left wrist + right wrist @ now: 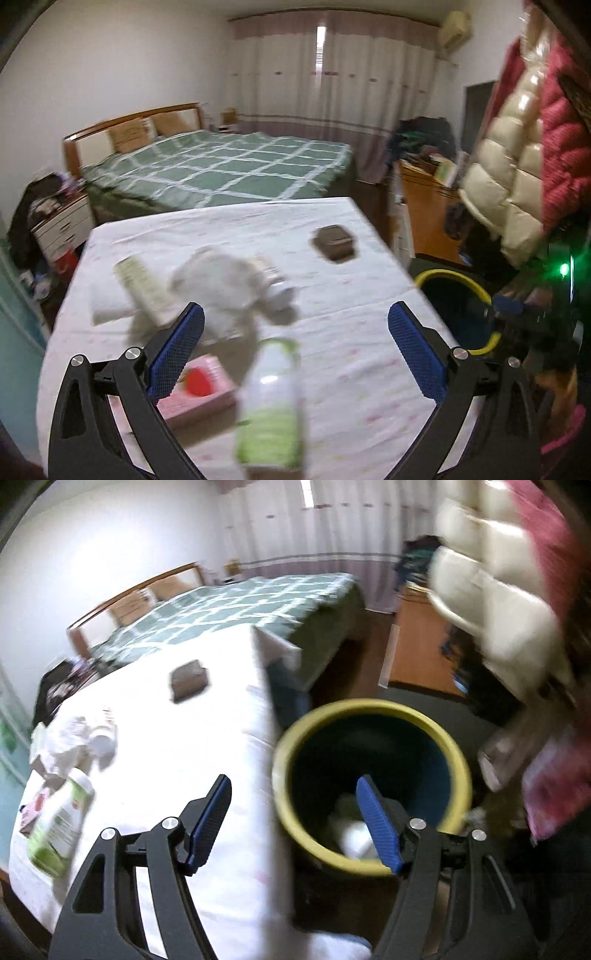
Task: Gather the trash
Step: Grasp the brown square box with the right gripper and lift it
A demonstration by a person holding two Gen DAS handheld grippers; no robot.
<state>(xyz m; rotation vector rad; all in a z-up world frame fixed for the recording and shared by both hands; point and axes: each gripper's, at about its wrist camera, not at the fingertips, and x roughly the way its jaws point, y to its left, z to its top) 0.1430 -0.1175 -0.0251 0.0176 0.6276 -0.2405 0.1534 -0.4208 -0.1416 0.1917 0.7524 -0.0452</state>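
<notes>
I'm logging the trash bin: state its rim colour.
Yellow rim on a dark, blue-looking bin, clearest in the right wrist view.

Trash on tabletop, bin beside it.
Green-and-white bottle [271,406] near front edge, blurred; pink carton [201,391] lies flat just left of it. Crumpled white tissue [225,291] mid-tabletop, brown box [335,243] farther back, apart. Yellow-rimmed dark bin [373,786] on the floor off the tabletop's right side, white scraps inside.
</notes>
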